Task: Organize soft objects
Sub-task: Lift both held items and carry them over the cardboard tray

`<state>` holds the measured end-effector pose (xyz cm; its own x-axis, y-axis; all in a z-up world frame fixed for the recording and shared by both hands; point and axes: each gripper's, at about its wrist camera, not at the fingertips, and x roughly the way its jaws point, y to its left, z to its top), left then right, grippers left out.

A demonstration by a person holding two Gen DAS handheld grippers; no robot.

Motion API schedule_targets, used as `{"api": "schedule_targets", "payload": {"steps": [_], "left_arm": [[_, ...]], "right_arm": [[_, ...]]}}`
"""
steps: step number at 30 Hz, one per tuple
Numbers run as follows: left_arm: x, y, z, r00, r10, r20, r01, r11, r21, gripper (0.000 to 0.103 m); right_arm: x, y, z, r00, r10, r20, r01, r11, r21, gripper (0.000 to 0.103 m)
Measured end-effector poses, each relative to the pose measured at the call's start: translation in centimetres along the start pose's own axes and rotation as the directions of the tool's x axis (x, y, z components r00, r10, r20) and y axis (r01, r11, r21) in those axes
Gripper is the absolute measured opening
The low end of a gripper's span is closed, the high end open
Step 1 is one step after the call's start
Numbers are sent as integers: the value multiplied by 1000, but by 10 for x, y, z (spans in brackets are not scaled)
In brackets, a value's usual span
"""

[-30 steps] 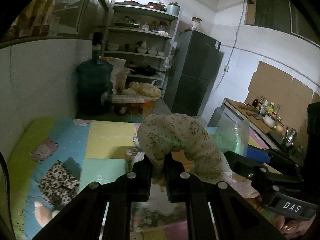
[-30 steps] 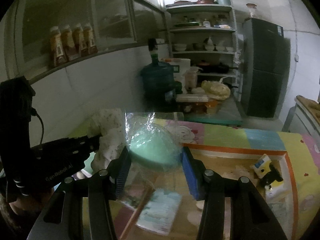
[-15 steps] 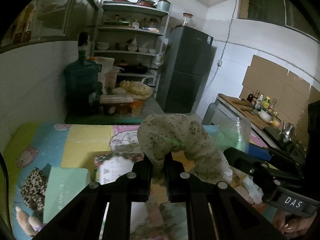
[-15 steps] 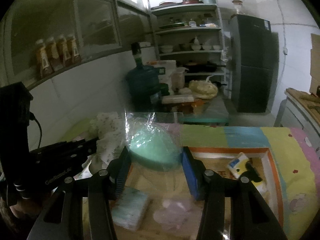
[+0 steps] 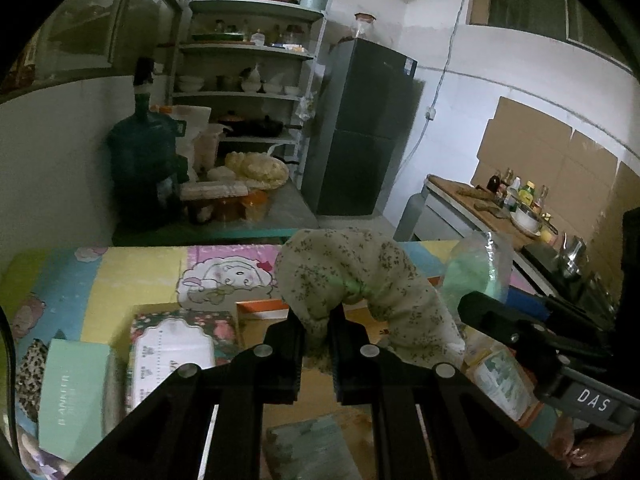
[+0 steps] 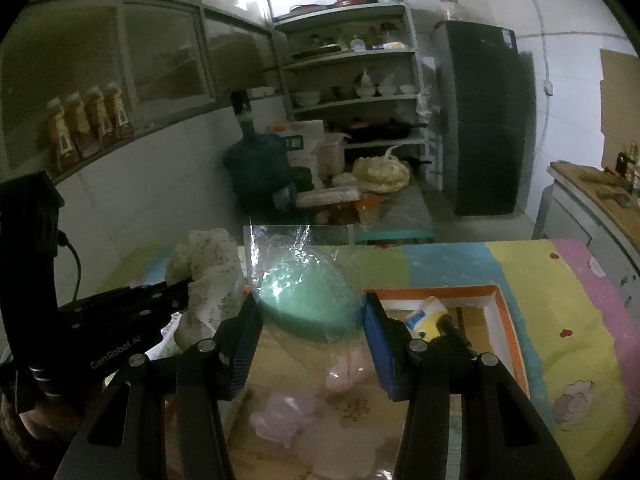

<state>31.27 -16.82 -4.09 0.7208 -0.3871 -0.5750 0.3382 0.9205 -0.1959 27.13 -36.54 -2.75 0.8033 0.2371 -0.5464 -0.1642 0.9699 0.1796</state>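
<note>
Above a cartoon-print mat [image 5: 132,264], I carry two soft things toward the orange-rimmed box [image 6: 496,300], and the step in hand looks like lowering them in. Doing it well, I judge, means bringing each down over bare box floor, clear of the pale pink pieces [image 6: 280,412] and the yellow toy [image 6: 426,314] already lying there, and easing the grip only once the load rests, one side at a time so the two tools do not knock.

On the left of the mat lie a leopard-print cloth [image 5: 30,372], a mint tissue box [image 5: 74,396] and a floral wipes pack [image 5: 176,352], apart from my fingers.

My left gripper [image 5: 318,344] is pinched nearly closed on a fold of the floral cloth bundle [image 5: 352,276], which arches up and droops to the right, hanging above the box.

My right gripper [image 6: 312,344] stands wide, its blue pads [image 6: 378,344] pressing both sides of the bagged green cushion [image 6: 308,296], clear plastic crinkling above it, held over the box's near end.
</note>
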Motion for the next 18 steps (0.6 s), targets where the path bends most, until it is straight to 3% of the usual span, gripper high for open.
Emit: {"api": "schedule_targets", "payload": {"steps": [18], "left_arm": [[44,-22,-4,996,6,-91,-4,1000,20,12]], "right_arm": [[11,-35,-11,998,-40,-44,42,998,43,52]]}}
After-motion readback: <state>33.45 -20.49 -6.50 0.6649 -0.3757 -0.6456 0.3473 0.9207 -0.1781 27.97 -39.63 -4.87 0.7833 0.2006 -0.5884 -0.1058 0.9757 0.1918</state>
